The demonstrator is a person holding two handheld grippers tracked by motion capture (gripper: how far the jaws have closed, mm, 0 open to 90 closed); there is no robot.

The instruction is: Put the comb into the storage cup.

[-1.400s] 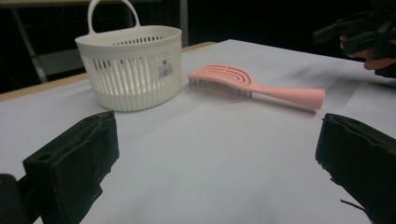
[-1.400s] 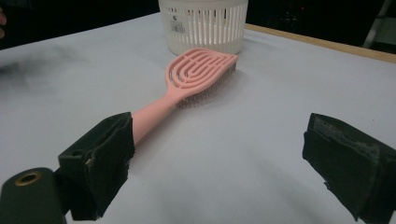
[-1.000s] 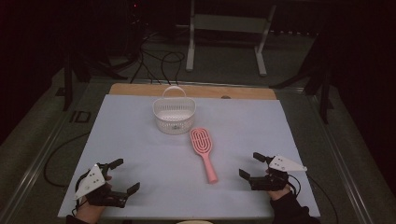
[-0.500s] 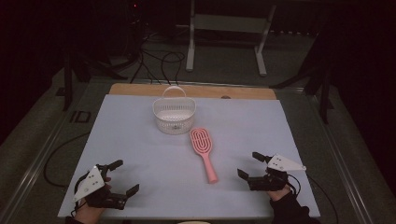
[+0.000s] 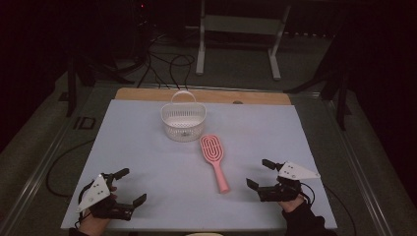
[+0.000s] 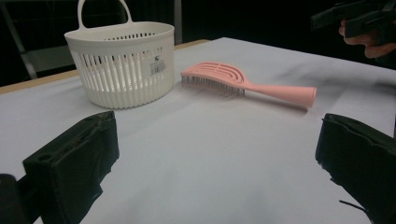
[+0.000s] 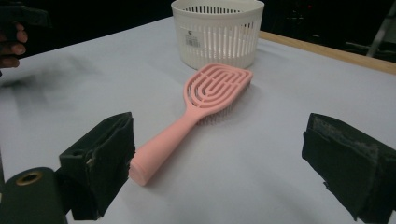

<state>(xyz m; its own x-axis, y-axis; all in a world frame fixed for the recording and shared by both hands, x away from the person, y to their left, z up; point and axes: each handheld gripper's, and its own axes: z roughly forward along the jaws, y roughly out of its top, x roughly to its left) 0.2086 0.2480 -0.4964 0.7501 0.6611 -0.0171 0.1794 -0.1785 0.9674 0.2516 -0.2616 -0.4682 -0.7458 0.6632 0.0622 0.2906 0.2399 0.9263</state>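
Observation:
A pink hairbrush (image 5: 214,160) lies flat on the white table sheet (image 5: 137,142), bristles down, with its handle toward the near edge. Just behind it stands a white slatted basket (image 5: 183,120) with its handle upright. My left gripper (image 5: 132,186) rests open at the near left corner, nothing between its jaws. My right gripper (image 5: 256,173) is open near the right front, a short way right of the brush handle. In the left gripper view the basket (image 6: 121,65) and brush (image 6: 243,81) lie ahead. In the right gripper view the brush handle (image 7: 159,147) ends close to one jaw.
A wooden strip (image 5: 206,96) runs along the table's far edge. Beyond it are floor cables (image 5: 167,64) and a metal stand (image 5: 236,29). The other hand and its gripper (image 6: 355,18) appear at the top right of the left gripper view.

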